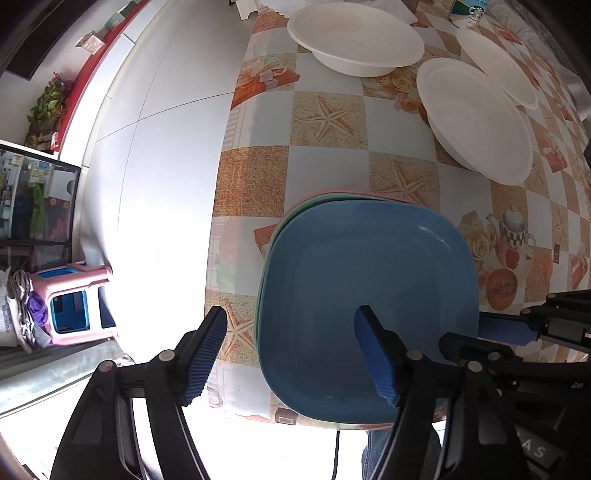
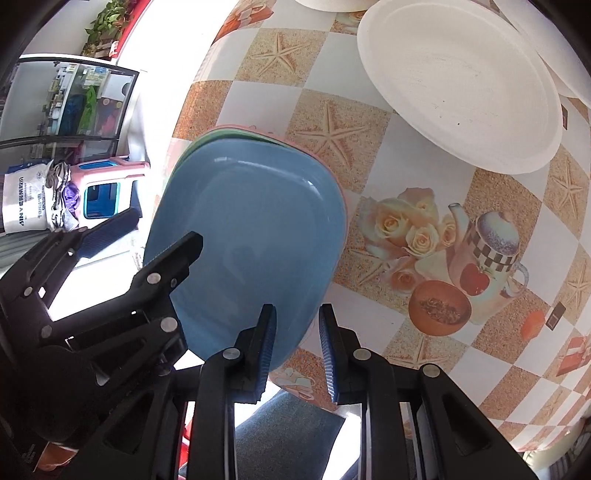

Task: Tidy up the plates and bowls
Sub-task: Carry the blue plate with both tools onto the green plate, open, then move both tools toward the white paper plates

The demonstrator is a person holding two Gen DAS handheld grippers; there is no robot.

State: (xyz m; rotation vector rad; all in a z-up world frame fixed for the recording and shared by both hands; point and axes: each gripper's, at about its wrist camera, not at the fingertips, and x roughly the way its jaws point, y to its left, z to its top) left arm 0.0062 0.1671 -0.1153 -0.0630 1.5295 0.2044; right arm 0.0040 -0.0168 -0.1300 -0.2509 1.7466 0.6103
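Observation:
A blue square plate [image 1: 369,295] lies on top of a green plate [image 1: 271,240] and a pink plate [image 1: 354,192], stacked at the table's near edge. The stack also shows in the right wrist view [image 2: 258,221]. My left gripper [image 1: 291,354] is open, its right finger over the blue plate and its left finger beyond the plate's left side. My right gripper [image 2: 297,354] is open a little at the stack's near right corner, holding nothing. Three white round bowls [image 1: 354,33] [image 1: 476,118] [image 1: 498,66] sit farther back; one shows in the right wrist view [image 2: 461,81].
The table has a checkered cloth with starfish and teapot prints [image 1: 325,122]. A Starbucks cup [image 1: 469,13] stands at the far edge. The white floor [image 1: 155,147] lies left of the table, with a pink and blue stool [image 1: 74,302] and a glass cabinet [image 1: 37,199].

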